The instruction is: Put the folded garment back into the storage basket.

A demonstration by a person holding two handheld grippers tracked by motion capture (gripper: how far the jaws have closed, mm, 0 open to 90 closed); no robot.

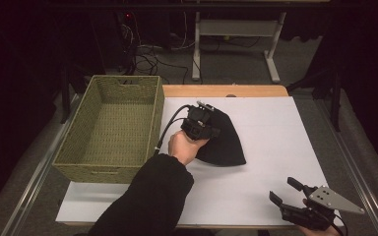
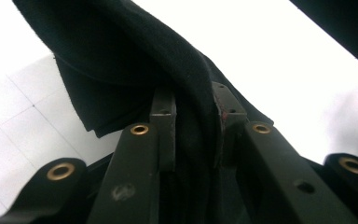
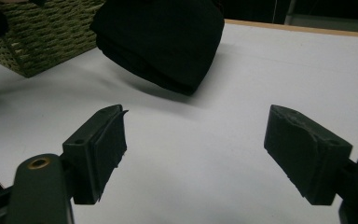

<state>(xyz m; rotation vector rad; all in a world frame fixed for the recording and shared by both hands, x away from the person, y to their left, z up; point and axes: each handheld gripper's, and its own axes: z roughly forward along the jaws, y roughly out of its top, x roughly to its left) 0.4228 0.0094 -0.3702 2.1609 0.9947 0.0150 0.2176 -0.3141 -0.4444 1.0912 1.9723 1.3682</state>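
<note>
A folded black cloth [image 1: 224,140] hangs just above the white table top [image 1: 275,128], right of the basket. My left gripper [image 1: 202,123] is shut on its near left edge. In the left gripper view the cloth [image 2: 121,60] runs in a thick fold between the two pads [image 2: 165,126]. In the right gripper view the cloth [image 3: 163,42] is lifted, with its shadow on the sheet below it. My right gripper [image 1: 285,191] rests near the table's front right corner, jaws wide apart with nothing between them [image 3: 196,158].
A woven green basket [image 1: 78,162] stands at the left of the table, its inside bare. The wooden table edge [image 1: 226,90] runs along the back. Beyond it stand a desk frame [image 1: 236,29] and cables on the floor.
</note>
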